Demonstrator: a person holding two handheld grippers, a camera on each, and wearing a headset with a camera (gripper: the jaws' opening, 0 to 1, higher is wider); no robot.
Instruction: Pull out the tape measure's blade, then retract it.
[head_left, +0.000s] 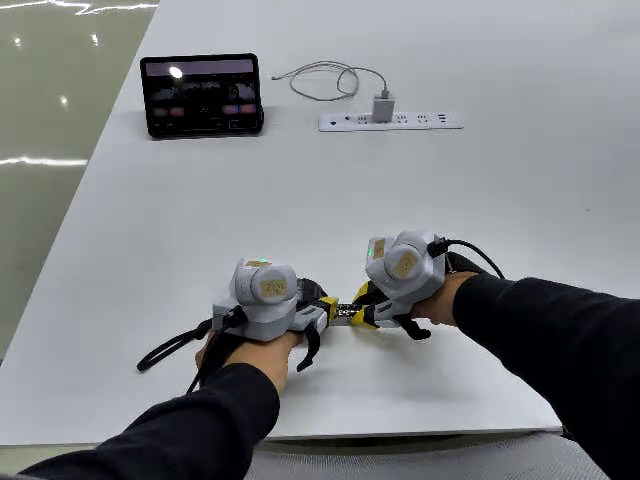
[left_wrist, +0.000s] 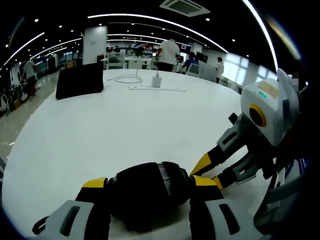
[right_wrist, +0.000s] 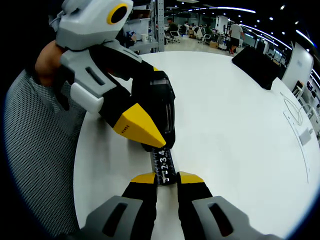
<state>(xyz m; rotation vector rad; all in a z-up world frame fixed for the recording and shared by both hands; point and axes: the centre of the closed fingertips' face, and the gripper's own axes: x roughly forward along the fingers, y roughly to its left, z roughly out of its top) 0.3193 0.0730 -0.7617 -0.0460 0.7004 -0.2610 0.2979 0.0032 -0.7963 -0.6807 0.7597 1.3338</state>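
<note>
Tightly, right gripper (right_wrist: 165, 178) pinching blade (right_wrist: 162, 161)

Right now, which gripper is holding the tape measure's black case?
The left gripper; its jaws clamp the black case, while the right gripper pinches the blade.

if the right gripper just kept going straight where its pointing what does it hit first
Most likely the tape measure's black case, straight ahead along the blade that the right gripper is shut on. The left gripper clamps that case, and its yellow jaw tip looks about as near, so depth is unclear.
</note>
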